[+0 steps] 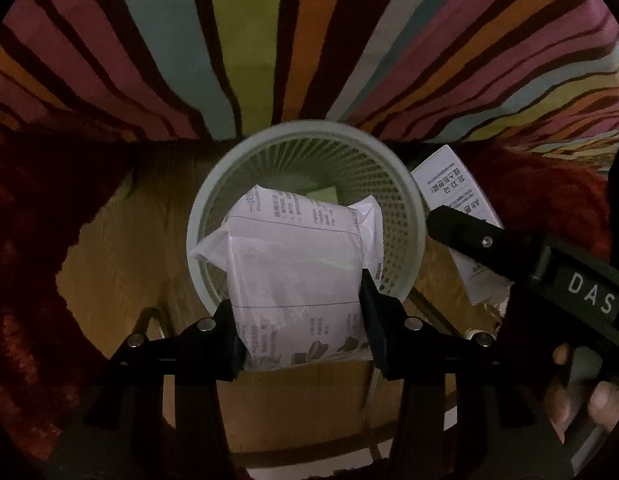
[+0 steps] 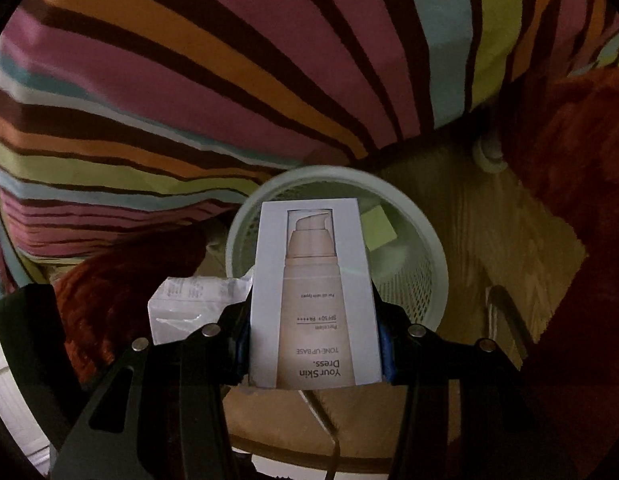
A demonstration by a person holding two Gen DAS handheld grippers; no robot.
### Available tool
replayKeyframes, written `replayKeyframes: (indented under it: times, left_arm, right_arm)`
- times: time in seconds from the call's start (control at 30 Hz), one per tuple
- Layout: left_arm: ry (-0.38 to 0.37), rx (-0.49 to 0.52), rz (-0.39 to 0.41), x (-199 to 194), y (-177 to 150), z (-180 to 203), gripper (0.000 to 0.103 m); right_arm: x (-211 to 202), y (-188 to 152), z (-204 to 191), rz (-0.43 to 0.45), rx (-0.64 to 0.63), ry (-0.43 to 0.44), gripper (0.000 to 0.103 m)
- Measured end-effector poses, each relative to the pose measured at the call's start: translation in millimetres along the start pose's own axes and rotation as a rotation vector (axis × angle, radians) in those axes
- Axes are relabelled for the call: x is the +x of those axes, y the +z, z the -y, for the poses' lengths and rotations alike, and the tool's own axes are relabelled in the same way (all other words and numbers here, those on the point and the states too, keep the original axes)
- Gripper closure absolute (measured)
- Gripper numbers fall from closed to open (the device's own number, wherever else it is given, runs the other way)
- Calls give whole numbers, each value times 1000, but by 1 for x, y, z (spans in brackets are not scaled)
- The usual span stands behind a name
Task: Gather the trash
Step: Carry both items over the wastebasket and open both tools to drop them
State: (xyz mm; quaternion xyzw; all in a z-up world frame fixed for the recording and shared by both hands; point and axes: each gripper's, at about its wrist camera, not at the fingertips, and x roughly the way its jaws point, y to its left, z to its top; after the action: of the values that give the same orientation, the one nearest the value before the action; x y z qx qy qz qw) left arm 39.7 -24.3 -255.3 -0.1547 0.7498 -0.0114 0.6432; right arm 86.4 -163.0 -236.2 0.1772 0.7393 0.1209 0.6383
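A wooden floor [image 1: 121,248] runs beneath a striped bedspread [image 1: 269,40], with dark red shag rug [image 1: 25,240] at the edges. Dim light blurs the basket [image 1: 417,216] mesh. The left claw [image 1: 301,332] grips a white plastic packet [image 1: 293,264] above the basket; the right claw [image 2: 315,344] clamps a cosmetics box [image 2: 315,292], hiding the basket's near rim.

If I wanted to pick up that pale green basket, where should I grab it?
Probably the smooth thick rim of the wastebasket, coming straight down from above: it stands upright and open-topped on the wooden floor, and the rim looks sturdier than the perforated wall, too wide for jaws.
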Motion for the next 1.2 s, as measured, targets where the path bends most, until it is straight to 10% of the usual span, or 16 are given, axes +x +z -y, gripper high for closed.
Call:
replayKeyframes:
  times: [0.73,0.87,1.2]
  left_arm:
    - [25,-88,-214,53,9,-18,47]
    - [53,-113,-242,58,7,-23,21]
    - [57,-122,-222,51,6,-23,21]
  right_arm:
    - [57,13,21,-184,136,1,56]
    - [61,14,29,-182,180,-24,21]
    - [54,14,42,-148,217,-20,20]
